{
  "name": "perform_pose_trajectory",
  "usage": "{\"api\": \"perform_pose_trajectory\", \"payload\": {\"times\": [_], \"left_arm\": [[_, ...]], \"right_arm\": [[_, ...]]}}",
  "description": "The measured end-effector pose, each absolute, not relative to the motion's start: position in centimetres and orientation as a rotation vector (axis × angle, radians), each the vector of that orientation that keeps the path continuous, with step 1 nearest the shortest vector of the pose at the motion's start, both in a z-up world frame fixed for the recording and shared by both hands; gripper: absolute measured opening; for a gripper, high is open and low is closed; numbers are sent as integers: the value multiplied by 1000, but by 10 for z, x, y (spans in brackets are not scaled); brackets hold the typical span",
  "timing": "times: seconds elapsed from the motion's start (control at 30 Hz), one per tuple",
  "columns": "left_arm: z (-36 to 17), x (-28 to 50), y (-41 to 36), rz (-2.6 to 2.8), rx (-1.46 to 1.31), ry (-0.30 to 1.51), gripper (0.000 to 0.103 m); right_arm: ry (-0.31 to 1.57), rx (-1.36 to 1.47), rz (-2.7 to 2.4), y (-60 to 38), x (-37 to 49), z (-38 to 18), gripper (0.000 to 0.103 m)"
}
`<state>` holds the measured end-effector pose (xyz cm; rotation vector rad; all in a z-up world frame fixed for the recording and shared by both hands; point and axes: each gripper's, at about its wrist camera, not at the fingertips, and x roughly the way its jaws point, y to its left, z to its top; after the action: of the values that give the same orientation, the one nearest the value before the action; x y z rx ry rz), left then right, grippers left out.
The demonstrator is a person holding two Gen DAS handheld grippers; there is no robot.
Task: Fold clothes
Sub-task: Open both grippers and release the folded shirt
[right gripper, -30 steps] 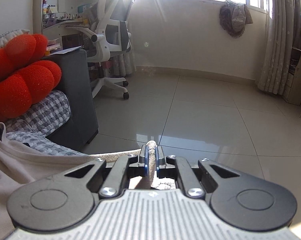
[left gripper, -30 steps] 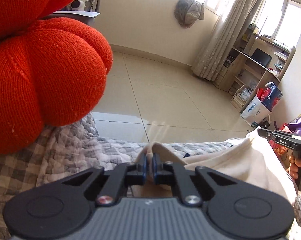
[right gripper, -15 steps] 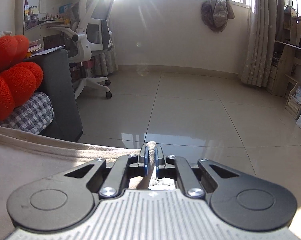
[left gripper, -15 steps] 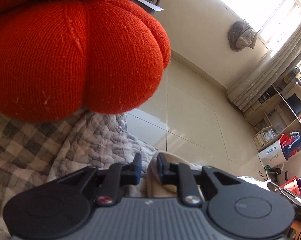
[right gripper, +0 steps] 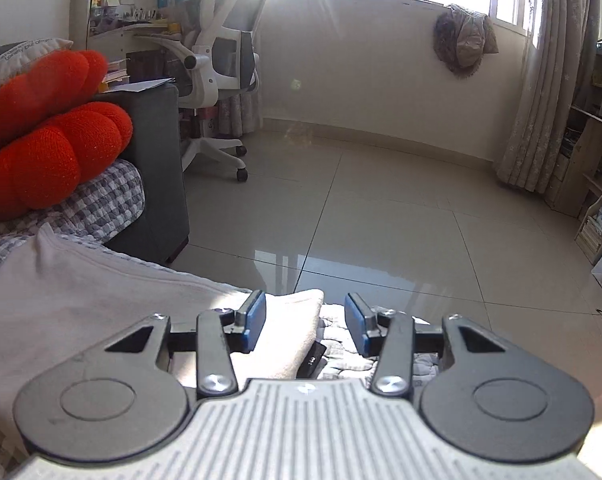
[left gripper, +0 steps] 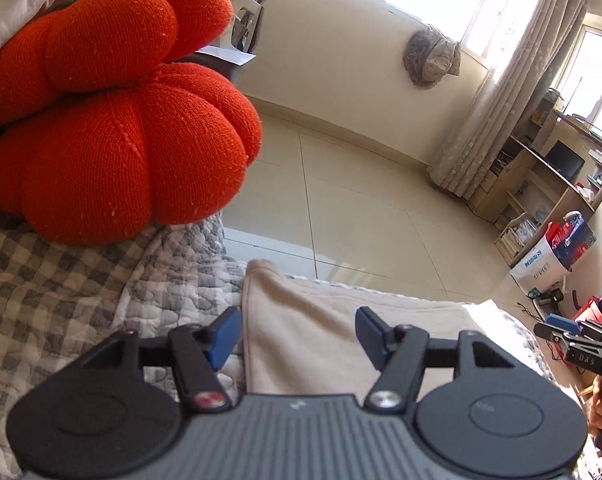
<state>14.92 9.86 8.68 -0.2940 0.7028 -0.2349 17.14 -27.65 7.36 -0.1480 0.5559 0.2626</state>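
Lying flat on the checked quilt [left gripper: 61, 280], the beige garment [left gripper: 313, 344] stretched beneath both our tools. We held the left gripper [left gripper: 297, 334] spread wide over its left edge. Our right gripper [right gripper: 305, 322] gaped over its right corner, gripping nothing.

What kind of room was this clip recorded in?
Most likely a home living room or study: a sofa arm with red knitted cushions, a white desk chair by cluttered shelves, a tiled floor and curtained windows.

"DAS" on right gripper [left gripper: 581, 342], other lettering illegible
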Motion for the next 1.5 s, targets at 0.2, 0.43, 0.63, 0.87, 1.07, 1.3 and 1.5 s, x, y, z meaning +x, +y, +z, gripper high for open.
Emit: {"api": "perform_pose_trajectory", "payload": {"times": [0.2,0.43,0.63,0.87,1.07,1.3,1.5], "left_arm": [[78,101,40,-282,-231,706,69],[23,89,0,-161,12,713,71],[46,91,26,-117,-142,693,58],[28,95,4,-96,-138,699,67],[26,92,23,-119,-156,691,67],[25,82,47,-123,-203,698,61],[23,81,77,-180,-276,720,40]], "right_arm": [[576,-219,514,-218,104,76,48],[667,-229,486,-184,105,30,50],[661,-110,467,-199,109,52,47],[654,-152,445,-166,115,38,49],[608,-213,469,-182,108,33,51],[625,-129,454,-253,106,35,55],[638,-33,482,-310,100,29,50]]}}
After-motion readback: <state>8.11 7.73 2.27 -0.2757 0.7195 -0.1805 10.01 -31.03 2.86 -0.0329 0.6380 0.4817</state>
